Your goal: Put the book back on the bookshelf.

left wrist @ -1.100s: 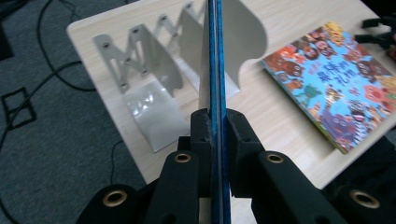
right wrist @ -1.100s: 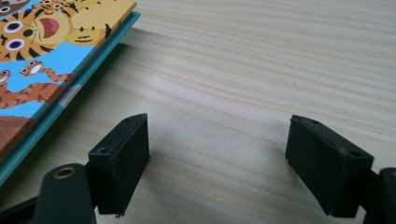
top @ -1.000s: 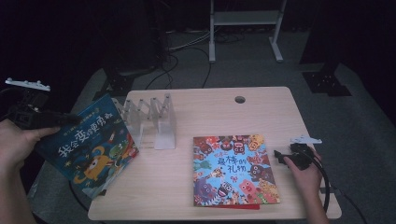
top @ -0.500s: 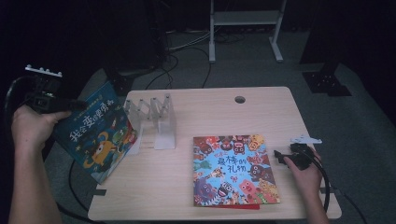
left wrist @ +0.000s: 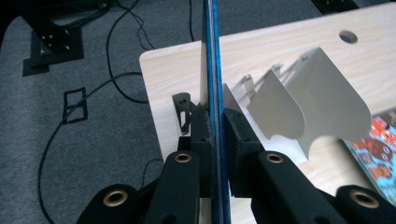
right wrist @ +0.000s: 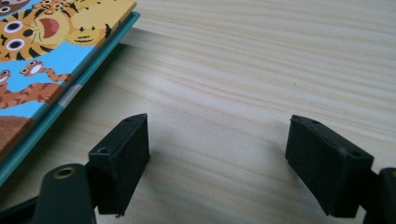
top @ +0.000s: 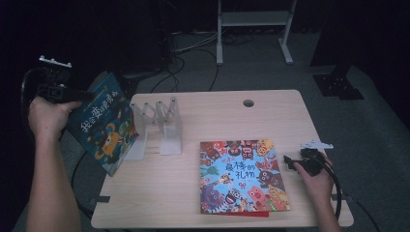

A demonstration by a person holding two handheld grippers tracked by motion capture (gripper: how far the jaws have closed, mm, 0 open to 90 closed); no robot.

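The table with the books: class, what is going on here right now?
A person holds a gripper in each hand. The left gripper is clamped on the edge of a blue picture book, held tilted in the air at the table's left end, beside a white folding book rack. The right gripper rests open on the table next to a second picture book lying flat.

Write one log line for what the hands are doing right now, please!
left gripper: shut on blue book, beside rack | right gripper: open, on table by flat book
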